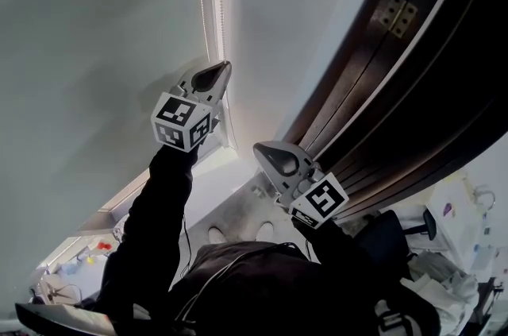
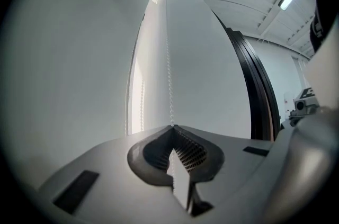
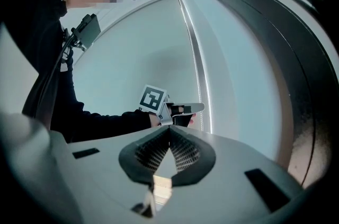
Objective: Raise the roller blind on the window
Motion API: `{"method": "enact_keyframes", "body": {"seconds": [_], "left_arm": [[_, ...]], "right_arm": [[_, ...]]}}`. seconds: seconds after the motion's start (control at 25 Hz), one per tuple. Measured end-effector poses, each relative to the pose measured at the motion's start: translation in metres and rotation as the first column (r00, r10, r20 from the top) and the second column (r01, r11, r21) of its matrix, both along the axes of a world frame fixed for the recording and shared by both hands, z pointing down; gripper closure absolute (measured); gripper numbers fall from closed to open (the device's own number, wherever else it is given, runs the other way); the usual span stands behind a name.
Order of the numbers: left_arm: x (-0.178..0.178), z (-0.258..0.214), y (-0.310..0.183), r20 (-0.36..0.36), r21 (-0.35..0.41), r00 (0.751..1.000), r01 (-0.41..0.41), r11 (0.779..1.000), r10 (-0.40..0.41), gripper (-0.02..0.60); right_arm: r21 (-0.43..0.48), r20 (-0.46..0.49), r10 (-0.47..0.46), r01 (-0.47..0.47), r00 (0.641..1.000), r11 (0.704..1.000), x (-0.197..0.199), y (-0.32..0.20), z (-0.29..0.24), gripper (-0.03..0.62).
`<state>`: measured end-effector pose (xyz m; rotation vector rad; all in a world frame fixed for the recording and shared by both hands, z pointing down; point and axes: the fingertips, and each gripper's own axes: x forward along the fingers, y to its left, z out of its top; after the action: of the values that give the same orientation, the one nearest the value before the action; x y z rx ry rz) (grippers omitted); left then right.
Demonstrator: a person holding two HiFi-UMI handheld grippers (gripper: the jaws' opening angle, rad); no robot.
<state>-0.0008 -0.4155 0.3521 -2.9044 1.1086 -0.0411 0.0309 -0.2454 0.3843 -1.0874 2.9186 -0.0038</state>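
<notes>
The roller blind (image 1: pixel 95 48) hangs as a pale grey sheet over the window at left. Its white bead chain (image 1: pixel 214 1) runs down the blind's right edge. My left gripper (image 1: pixel 223 71) is held level at that edge, shut on the bead chain (image 2: pixel 169 59), which runs straight into the closed tips of the left gripper (image 2: pixel 172 126). My right gripper (image 1: pixel 260 149) sits lower and to the right, away from the chain, shut with nothing between its jaws. In the right gripper view, the right gripper (image 3: pixel 169 128) points toward the left gripper (image 3: pixel 196 107) at the blind.
A white wall strip (image 1: pixel 286 25) separates the window from a dark wooden door frame (image 1: pixel 413 88) with a brass hinge (image 1: pixel 401 13). The white sill (image 1: pixel 210 175) lies below the grippers. Cluttered surfaces sit at bottom left (image 1: pixel 71 259) and bottom right (image 1: pixel 460 231).
</notes>
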Motion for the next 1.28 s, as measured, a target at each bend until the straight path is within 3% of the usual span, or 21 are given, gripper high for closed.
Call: {"method": "enact_keyframes", "body": {"seconds": [0.12, 0.28, 0.64, 1.0, 1.04, 1.16, 1.28], "left_arm": [[-0.002, 0.011, 0.013, 0.027, -0.006, 1.0, -0.005, 1.0, 0.005, 0.575], [-0.009, 0.016, 0.034, -0.051, -0.022, 0.999, -0.018, 1.0, 0.017, 0.575], [-0.023, 0.02, 0.087, -0.126, -0.009, 0.992, -0.034, 0.999, 0.033, 0.575], [-0.002, 0.112, 0.127, -0.102, -0.185, 0.992, -0.087, 0.979, 0.069, 0.575], [0.001, 0.12, 0.133, -0.103, -0.196, 0.991, -0.101, 0.975, 0.082, 0.575], [0.005, 0.138, 0.149, -0.125, -0.225, 0.987, -0.129, 0.966, 0.102, 0.575], [0.011, 0.147, 0.16, -0.152, -0.256, 0.983, -0.144, 0.956, 0.108, 0.575]], "right_arm": [[0.006, 0.003, 0.01, -0.01, 1.0, 1.0, -0.002, 0.001, -0.003, 0.591], [0.006, -0.003, 0.014, -0.014, 1.0, 1.0, -0.002, 0.0, -0.004, 0.591], [0.016, 0.001, 0.021, -0.021, 1.0, 1.0, -0.009, 0.001, -0.011, 0.591], [-0.001, 0.006, -0.02, 0.02, 1.0, 1.0, -0.016, -0.002, -0.009, 0.588], [-0.008, 0.002, -0.033, 0.033, 0.999, 0.999, -0.019, -0.003, -0.009, 0.569], [-0.047, -0.009, -0.083, 0.083, 0.996, 0.995, -0.028, -0.005, -0.007, 0.368], [-0.056, 0.006, -0.135, 0.135, 0.991, 0.989, -0.034, -0.005, -0.012, 0.307]]}}
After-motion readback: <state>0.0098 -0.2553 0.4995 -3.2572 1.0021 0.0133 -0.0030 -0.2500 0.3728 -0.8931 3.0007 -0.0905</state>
